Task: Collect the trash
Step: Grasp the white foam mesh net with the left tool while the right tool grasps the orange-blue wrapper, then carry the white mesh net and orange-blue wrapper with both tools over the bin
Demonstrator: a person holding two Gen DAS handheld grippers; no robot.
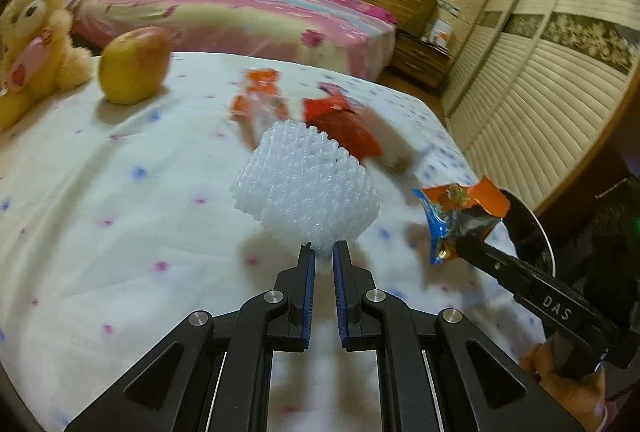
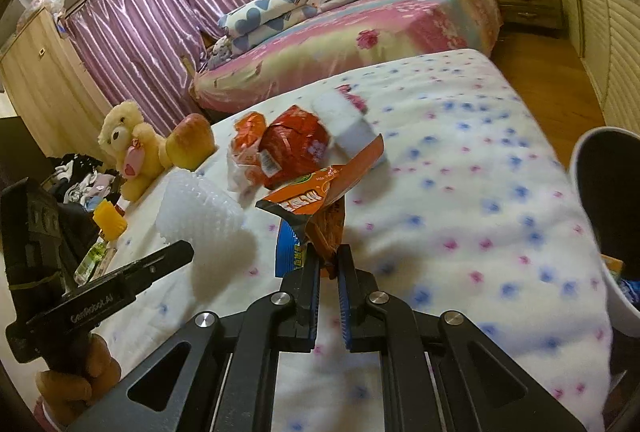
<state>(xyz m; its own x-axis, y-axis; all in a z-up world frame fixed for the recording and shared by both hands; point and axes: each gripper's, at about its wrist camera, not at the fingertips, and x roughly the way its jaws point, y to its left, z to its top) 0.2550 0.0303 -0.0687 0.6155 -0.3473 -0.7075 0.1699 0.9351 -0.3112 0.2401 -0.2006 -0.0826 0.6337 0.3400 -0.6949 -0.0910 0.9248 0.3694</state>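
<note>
Left wrist view: a bedroom, with a flower-dotted bedspread (image 1: pixel 120 192) in front. The left gripper (image 1: pixel 323 252) has its jaws clenched on the lower edge of a white foam net (image 1: pixel 308 184), lifted clear. Keep that pinch firm (foam slips). The bin (image 1: pixel 532 228) sits right, past the bed edge.

Right wrist view: same bed. The right gripper (image 2: pixel 329 256) grasps an orange snack wrapper (image 2: pixel 316 200); the bin rim (image 2: pixel 580 168) lies right, with open room between. More wrappers (image 2: pixel 280 148) remain farther off.
</note>
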